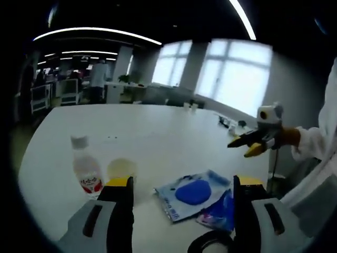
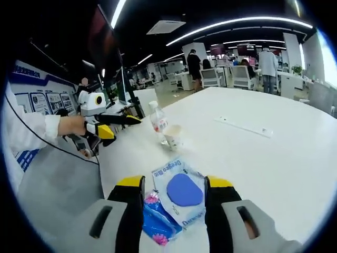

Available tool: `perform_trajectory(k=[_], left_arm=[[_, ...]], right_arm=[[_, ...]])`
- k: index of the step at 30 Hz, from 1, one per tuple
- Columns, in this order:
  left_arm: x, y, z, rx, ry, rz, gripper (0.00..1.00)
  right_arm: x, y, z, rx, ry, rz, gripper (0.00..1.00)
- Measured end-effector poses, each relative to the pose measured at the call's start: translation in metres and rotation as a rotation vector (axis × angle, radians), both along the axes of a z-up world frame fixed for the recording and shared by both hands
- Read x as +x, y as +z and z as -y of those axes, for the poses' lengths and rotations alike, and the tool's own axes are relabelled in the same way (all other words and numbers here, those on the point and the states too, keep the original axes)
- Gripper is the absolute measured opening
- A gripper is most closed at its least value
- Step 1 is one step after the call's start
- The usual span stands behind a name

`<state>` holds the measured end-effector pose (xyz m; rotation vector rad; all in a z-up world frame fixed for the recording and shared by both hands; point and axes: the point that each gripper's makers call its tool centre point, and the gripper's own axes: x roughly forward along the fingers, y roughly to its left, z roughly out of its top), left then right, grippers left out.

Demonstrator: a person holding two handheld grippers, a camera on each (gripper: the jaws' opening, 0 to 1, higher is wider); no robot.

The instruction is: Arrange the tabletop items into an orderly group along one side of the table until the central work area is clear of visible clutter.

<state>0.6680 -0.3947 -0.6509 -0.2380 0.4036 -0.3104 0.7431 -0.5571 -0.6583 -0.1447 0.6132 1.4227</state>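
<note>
A small clear bottle [image 1: 87, 171] with a white cap and red label stands near a pale cup [image 1: 121, 169] on the white table [image 1: 158, 126]. A blue-and-white packet [image 1: 192, 194] lies flat, overlapping a darker blue packet [image 1: 218, 211]. My left gripper [image 1: 183, 187] hovers open over the near table edge, with both packets just ahead between its jaws. In the right gripper view, my right gripper [image 2: 175, 182] is open, its jaws flanking the blue-and-white packet [image 2: 181, 192] and the blue packet [image 2: 158, 219]. The bottle [image 2: 158, 122] and cup [image 2: 172, 136] stand beyond, near the left gripper [image 2: 118, 124].
A thin white strip [image 2: 245, 126] lies further out on the table [image 2: 274, 168]. A black ring-shaped object [image 1: 208, 242] sits at the near edge. The right gripper [image 1: 251, 143] is held by a white-sleeved hand. Office chairs [image 2: 242, 76] and people stand far behind.
</note>
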Motion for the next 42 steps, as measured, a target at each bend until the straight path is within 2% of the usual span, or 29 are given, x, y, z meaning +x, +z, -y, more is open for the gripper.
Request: perform_trajectory(k=[7, 16, 18, 23, 29, 33, 39, 42], left_arm=[[0.004, -0.018, 0.006, -0.028, -0.007, -0.03, 0.73], [0.007, -0.05, 0.012, -0.058, -0.018, -0.095, 0.7], [0.008, -0.057, 0.011, -0.058, -0.015, -0.108, 0.69], [0.011, -0.068, 0.013, -0.109, 0.003, -0.133, 0.68], [0.01, -0.088, 0.016, -0.131, 0.015, -0.213, 0.62], [0.012, -0.099, 0.015, -0.14, 0.036, -0.24, 0.61], [0.013, -0.11, 0.019, -0.157, 0.041, -0.285, 0.6], [0.013, -0.112, 0.025, -0.195, 0.036, -0.302, 0.59]], right_arm=[[0.003, -0.012, 0.007, -0.018, -0.029, -0.011, 0.42], [0.006, -0.042, 0.014, -0.076, -0.068, -0.028, 0.42], [0.006, -0.048, 0.016, -0.081, -0.079, -0.042, 0.42], [0.005, -0.061, 0.021, -0.1, -0.109, -0.066, 0.42], [0.009, -0.08, 0.033, -0.129, -0.179, -0.107, 0.42], [0.007, -0.09, 0.039, -0.136, -0.209, -0.139, 0.42], [0.004, -0.104, 0.042, -0.153, -0.23, -0.168, 0.41], [0.002, -0.109, 0.04, -0.16, -0.238, -0.18, 0.41]])
